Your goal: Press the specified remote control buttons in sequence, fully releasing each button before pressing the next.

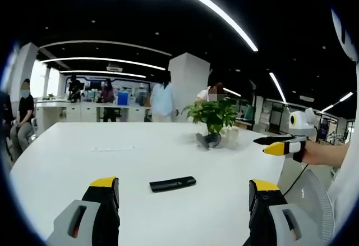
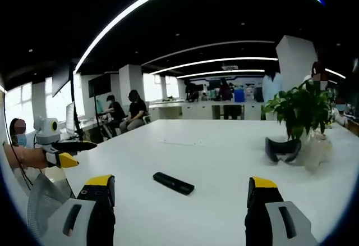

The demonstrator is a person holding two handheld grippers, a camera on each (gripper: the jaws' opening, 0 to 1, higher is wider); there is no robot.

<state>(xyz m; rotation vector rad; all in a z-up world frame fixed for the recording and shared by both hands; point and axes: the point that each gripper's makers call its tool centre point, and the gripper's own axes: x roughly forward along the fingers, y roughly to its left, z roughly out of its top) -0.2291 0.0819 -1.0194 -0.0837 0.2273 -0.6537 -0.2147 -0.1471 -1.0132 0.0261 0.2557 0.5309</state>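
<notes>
A black remote control (image 1: pixel 173 183) (image 2: pixel 174 183) lies flat on the white table (image 1: pixel 84 156) (image 2: pixel 224 156), a short way beyond both pairs of jaws. My left gripper (image 1: pixel 184 186) hovers above the table's near edge, its yellow-tipped jaws wide apart and holding nothing. My right gripper (image 2: pixel 182 184) is likewise open and holding nothing, aimed at the remote from the other side. Each gripper appears in the other's view, held by a hand: the right gripper (image 1: pixel 274 145) at the right, the left gripper (image 2: pixel 66 151) at the left. Neither touches the remote.
A potted green plant (image 1: pixel 214 114) (image 2: pixel 300 108) stands farther back on the table, with a dark goggle-like object (image 1: pixel 207 140) (image 2: pixel 282 149) beside it. A mesh chair back (image 1: pixel 311 201) (image 2: pixel 47 201) sits at the table edge. Several people are in the office behind.
</notes>
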